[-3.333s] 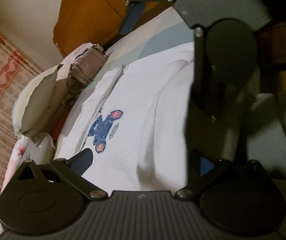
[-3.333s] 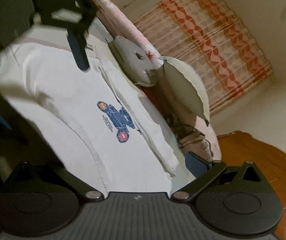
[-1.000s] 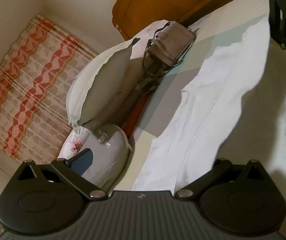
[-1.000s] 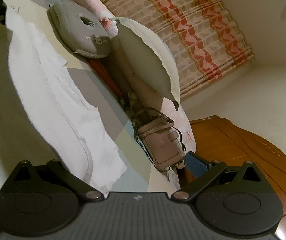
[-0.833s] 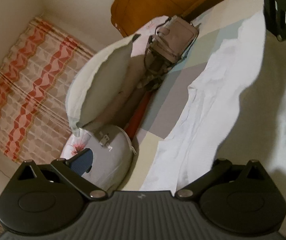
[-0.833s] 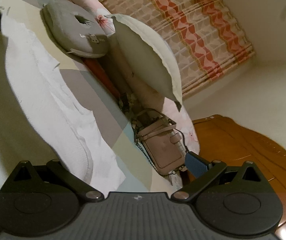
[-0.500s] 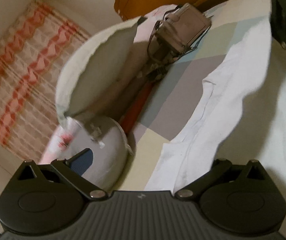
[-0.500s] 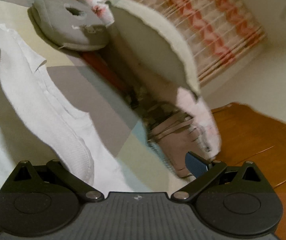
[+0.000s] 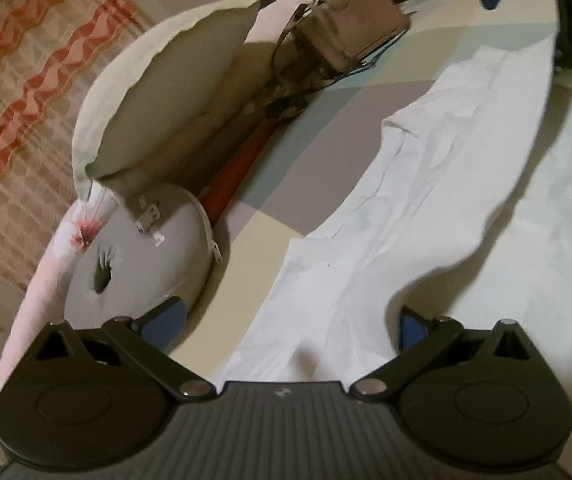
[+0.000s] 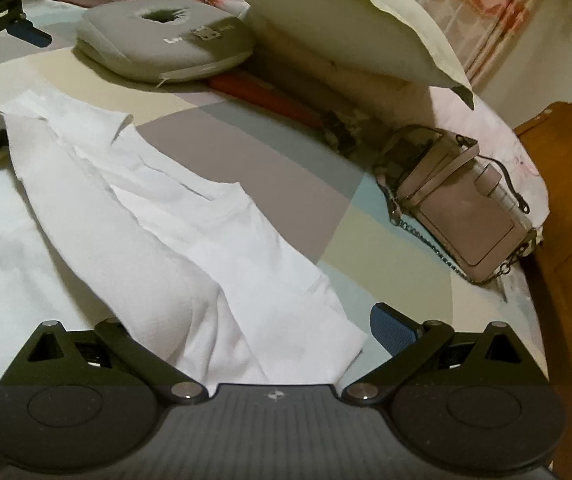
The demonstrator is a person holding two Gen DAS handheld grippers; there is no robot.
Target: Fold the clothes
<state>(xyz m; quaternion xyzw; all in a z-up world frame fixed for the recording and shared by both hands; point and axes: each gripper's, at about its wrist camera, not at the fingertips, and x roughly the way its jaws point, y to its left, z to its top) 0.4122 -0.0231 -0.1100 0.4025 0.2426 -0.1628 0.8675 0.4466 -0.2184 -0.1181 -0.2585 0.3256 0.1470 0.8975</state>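
1. So, my left gripper [image 9: 292, 318] has its fingers spread wide, nothing clamped, with the white shirt [image 9: 426, 200] lying between and under them.
2. My right gripper [image 10: 242, 320] looks spread wide too. I only see its blue right pad [image 10: 392, 326]; the left one is hidden by cloth, so whether it pinches anything, can't tell.
3. Shirt is folded over on the patchwork bedsheet [image 10: 278, 160], edges a bit rumpled.
4. Beyond it: grey donut cushion [image 10: 158, 52], cream pillow [image 10: 350, 36], pink handbag [image 10: 462, 208].
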